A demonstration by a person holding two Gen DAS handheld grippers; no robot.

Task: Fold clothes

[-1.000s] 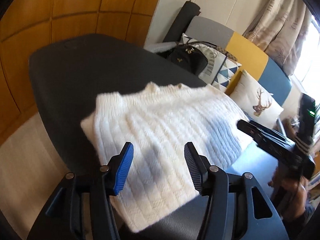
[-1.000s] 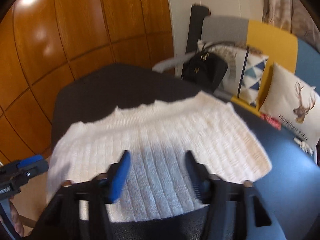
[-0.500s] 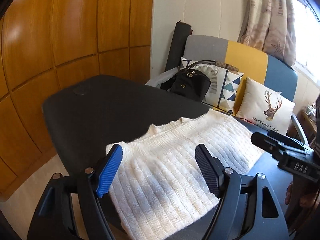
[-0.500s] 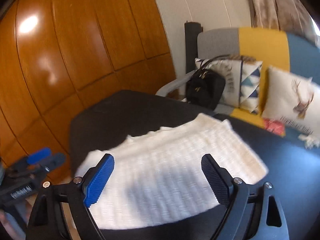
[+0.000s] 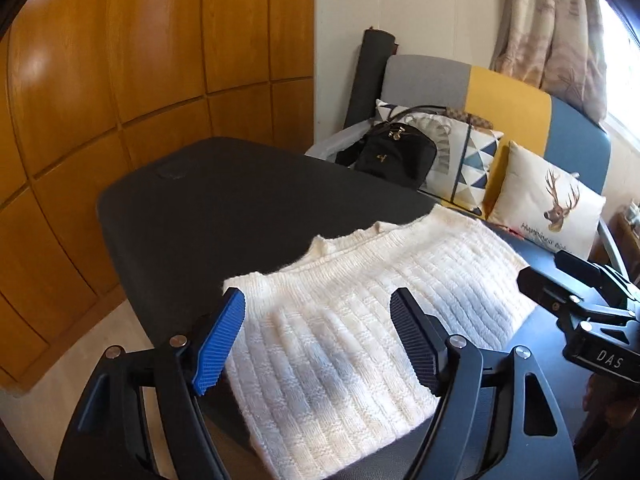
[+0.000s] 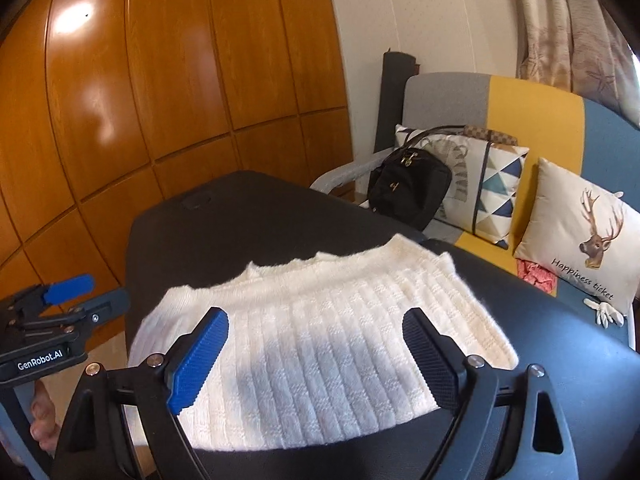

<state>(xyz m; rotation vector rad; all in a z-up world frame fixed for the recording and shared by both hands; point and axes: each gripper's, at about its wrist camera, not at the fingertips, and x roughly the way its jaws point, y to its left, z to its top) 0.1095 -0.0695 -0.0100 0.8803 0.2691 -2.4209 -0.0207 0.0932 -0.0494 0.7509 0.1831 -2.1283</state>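
Observation:
A white knitted sweater (image 5: 360,320) (image 6: 320,332) lies folded flat on the near part of a dark table (image 5: 224,208) (image 6: 248,220). My left gripper (image 5: 320,336) hovers above the sweater's left near corner, jaws open, nothing between them. My right gripper (image 6: 316,348) hovers above the sweater's near edge, jaws wide open and empty. Each gripper shows in the other's view: the right gripper (image 5: 580,304) at the right edge, the left gripper (image 6: 52,320) at the left edge with a person's hand (image 6: 40,420) under it.
Behind the table stands a grey, yellow and blue sofa (image 5: 512,96) with a black handbag (image 5: 392,156), a triangle-pattern cushion (image 5: 472,160) and a deer cushion (image 5: 548,204). Wooden wall panels (image 5: 140,60) run along the left. A curtain (image 5: 552,20) hangs at the right.
Both grippers opened wider and rose off the sweater, drawing back toward its near edge. The sweater stays flat on the table.

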